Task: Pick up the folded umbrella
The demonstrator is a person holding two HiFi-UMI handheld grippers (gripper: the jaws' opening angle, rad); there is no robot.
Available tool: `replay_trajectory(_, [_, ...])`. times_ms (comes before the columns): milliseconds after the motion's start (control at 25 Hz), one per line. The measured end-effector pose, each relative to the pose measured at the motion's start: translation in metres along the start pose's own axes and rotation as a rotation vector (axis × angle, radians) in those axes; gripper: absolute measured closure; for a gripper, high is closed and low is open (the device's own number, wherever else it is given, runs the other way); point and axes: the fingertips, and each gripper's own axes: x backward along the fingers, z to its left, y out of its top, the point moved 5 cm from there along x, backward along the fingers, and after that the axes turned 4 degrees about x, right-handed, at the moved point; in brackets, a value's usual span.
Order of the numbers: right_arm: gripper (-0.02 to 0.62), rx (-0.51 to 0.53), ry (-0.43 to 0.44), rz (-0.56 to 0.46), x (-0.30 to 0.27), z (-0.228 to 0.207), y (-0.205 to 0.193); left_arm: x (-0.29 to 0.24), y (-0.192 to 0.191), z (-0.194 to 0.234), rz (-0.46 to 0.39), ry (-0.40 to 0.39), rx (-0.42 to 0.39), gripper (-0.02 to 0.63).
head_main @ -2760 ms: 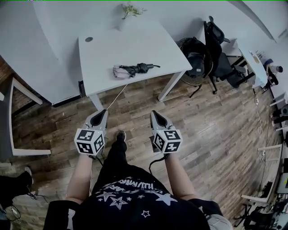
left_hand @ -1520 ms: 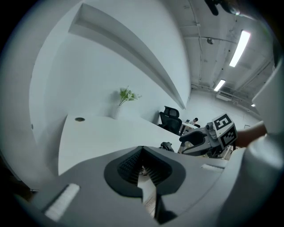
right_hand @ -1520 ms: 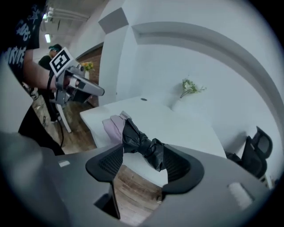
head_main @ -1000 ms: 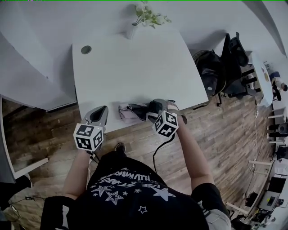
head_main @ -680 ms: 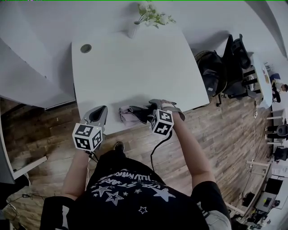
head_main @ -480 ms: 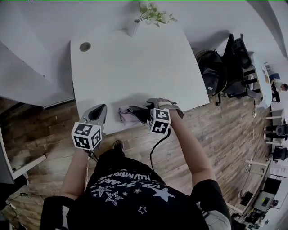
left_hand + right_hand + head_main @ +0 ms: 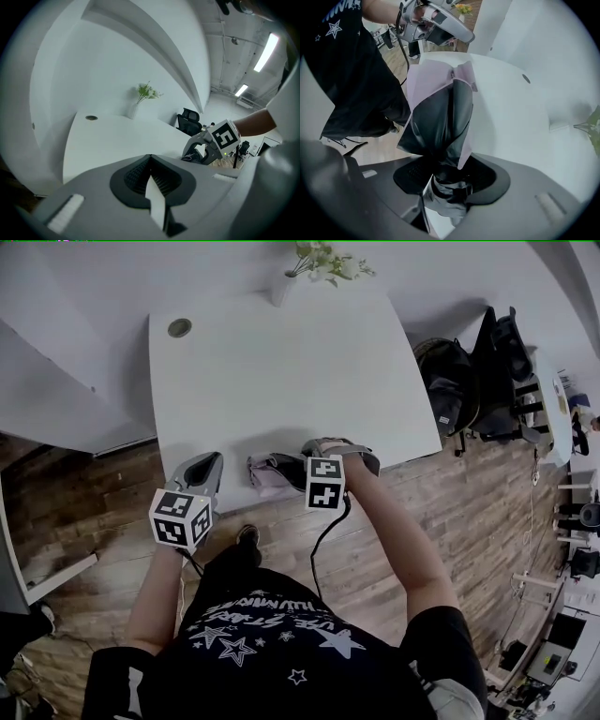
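Note:
The folded umbrella [image 7: 275, 473], pale pink with black folds, lies on the white table [image 7: 281, 362] close to its near edge. My right gripper [image 7: 315, 457] points straight down over the umbrella's dark right end. In the right gripper view the black bundled part of the umbrella [image 7: 440, 112] sits between the jaws of the right gripper [image 7: 445, 197], which are closing around it without a firm press. The left gripper [image 7: 202, 471] hovers at the table's near edge, left of the umbrella and apart from it. Its jaws look shut and hold nothing [image 7: 157, 206].
A small vase of flowers [image 7: 323, 259] stands at the table's far edge and a round cable hole [image 7: 179, 328] is at its far left. Office chairs and a backpack [image 7: 450, 399] are to the right on the wooden floor [image 7: 450, 521].
After the person walked up to the table, the right gripper sank onto the umbrella's dark end and rolled. Its jaws have narrowed around it. The left gripper has hardly moved.

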Motion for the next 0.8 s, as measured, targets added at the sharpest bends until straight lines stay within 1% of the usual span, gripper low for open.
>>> replay_trajectory(120, [0.359, -0.013, -0.019, -0.002, 0.000, 0.002, 0.000, 0.004, -0.004, 0.001, 0.005, 0.011, -0.001, 0.606])
replay_trajectory(320, [0.367, -0.022, -0.106, 0.004, 0.005, 0.009, -0.001, 0.014, -0.008, -0.007, 0.001, 0.016, -0.005, 0.604])
replay_trajectory(480, [0.368, -0.051, -0.135, -0.015, 0.013, 0.022, 0.001, 0.023, -0.010, -0.014, -0.004, 0.017, -0.016, 0.606])
replay_trajectory(600, [0.368, -0.102, -0.183, -0.052, 0.025, 0.029, 0.001, 0.030, -0.008, -0.020, -0.020, 0.019, -0.026, 0.606])
replay_trajectory(800, [0.370, -0.234, -0.268, -0.135, 0.053, 0.039, 0.000, 0.046, -0.005, -0.036, -0.050, 0.013, -0.043, 0.606])
